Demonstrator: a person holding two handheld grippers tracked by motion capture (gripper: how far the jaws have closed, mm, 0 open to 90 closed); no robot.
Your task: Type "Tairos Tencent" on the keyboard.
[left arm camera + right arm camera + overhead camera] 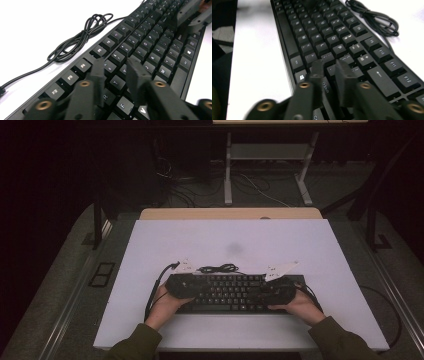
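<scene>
Both hand-held grippers, left (115, 65) and right (329, 66), we hold slightly parted over the keyboard (232, 292) on the bench (240, 237), grasping nothing.

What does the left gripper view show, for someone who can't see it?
A black keyboard runs slantwise across a white table, seen from just above its keys. The left claw hangs over the T and R keys with a gap between its two black jaws and nothing in them. A coiled black cable lies on the table beside the keyboard.
</scene>
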